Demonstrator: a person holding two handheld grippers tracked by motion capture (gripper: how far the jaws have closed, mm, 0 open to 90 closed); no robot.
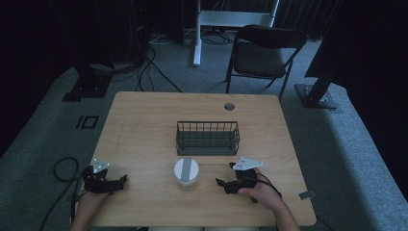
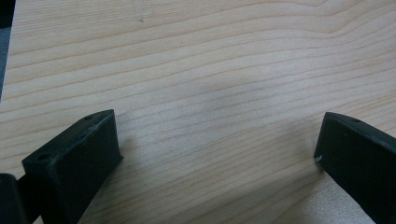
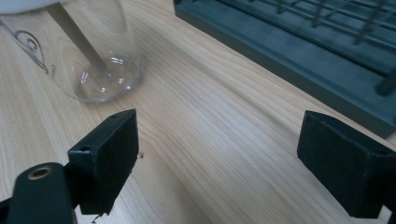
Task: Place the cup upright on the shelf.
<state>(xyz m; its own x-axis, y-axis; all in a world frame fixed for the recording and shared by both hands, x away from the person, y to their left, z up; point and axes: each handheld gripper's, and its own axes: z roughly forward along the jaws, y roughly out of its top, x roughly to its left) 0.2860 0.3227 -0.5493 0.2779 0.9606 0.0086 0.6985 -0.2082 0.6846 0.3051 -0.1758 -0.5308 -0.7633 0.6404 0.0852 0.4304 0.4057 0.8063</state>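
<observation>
- Progress looks early: the clear jar (image 1: 186,174) with a white lid stands untouched on the worktop (image 1: 144,125), and neither claw has anything between its jaws.
- Right claw (image 1: 225,184) has its jaws wide apart, low over the wood; the jar stands just to its left in the high view, near but not touching. In the right gripper view the jar's glass base (image 3: 100,70) sits ahead and to the left of the left jaw, clear of the gap.
- Left claw (image 1: 120,180) also has its jaws spread, over bare wood, with the jar well off to its right; the left gripper view shows plain wood grain between the jaws.
- Dark wire basket (image 1: 208,138) sits beyond the jar, ahead and right of the right claw, and appears empty.
- Judged from this, reaching, gripping and any moving of the jar are all left to do; the right claw seems the likelier one to take it.
- Jar stands upright, long axis vertical, lid upward; something thin and pale slants across its wall in the right gripper view, and what it is cannot be told.
</observation>
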